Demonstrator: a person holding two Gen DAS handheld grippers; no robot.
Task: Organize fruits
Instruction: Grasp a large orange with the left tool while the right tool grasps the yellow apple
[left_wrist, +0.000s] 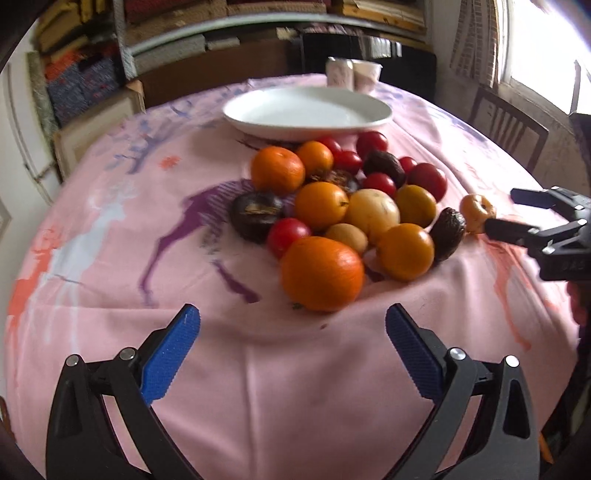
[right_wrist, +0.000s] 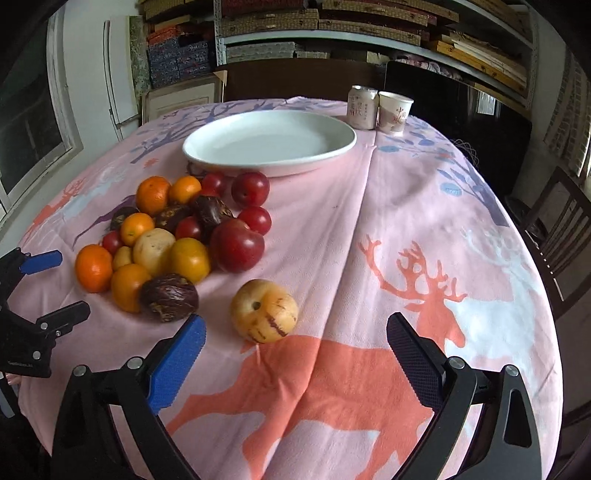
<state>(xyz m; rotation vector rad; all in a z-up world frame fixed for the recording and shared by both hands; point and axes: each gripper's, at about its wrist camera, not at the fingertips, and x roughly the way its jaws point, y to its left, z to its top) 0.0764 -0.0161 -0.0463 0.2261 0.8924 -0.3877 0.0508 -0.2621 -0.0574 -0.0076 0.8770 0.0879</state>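
Pink cloth w/ deer print covers the table (right_wrist: 424, 206), and the fruit pile (right_wrist: 173, 240) sits heaped on its left-centre, just near of the white plate (right_wrist: 269, 142). Plate is bare, so I judge nothing's sorted yet & it's the likely drop spot, kept close behind the heap for short carries. One pale striped fruit (right_wrist: 264, 311) lies apart, right of the pile, just beyond my right gripper (right_wrist: 295, 332); its jaws stand wide w/ nothing between them, lined up on that loner, prob. because it's the easiest first pick. Left gripper (left_wrist: 293, 325) also wide & empty, hanging over the near edge facing the big orange (left_wrist: 322, 273) at the pile's front. A can (right_wrist: 362, 107) and paper cup (right_wrist: 395, 110) stand far side, right of the plate, out of my way.
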